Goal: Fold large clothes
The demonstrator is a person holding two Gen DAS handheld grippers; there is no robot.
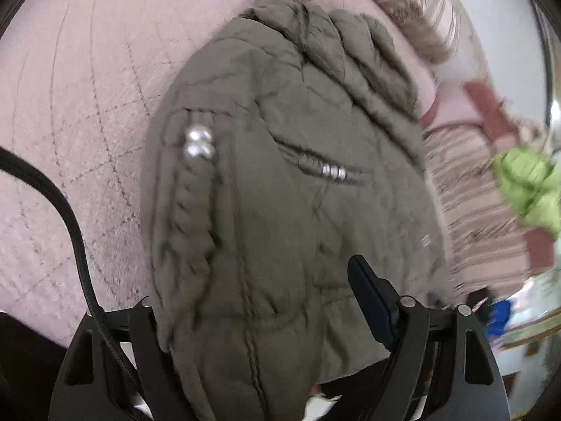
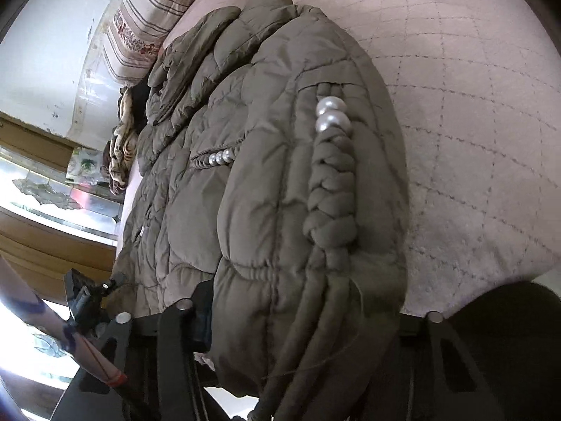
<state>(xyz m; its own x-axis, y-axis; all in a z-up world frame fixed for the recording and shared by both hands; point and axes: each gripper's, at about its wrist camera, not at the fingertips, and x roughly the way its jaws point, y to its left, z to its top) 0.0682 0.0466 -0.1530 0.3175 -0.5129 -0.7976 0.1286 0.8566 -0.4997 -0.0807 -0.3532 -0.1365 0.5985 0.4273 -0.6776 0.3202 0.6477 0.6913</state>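
At six o'clock in each wrist view, the hem of the olive padded jacket (image 1: 280, 182) fills the jaws: the left gripper (image 1: 266, 319) and right gripper (image 2: 308, 319) look clamped on it, though fabric hides the pads. Beyond, the jacket lies on the pink quilted bed (image 1: 77, 105). Carry both corners evenly toward twelve o'clock, keeping the hem taut. Striped pillows (image 2: 147, 10) lie farthest.

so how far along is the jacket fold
Early to midway. The olive quilted puffer jacket lies on the pink quilted bedspread, bunched rather than flat. In hand: its near hem sits in both the left tool and the right tool. Left: carrying that hem over and squaring the bundle.
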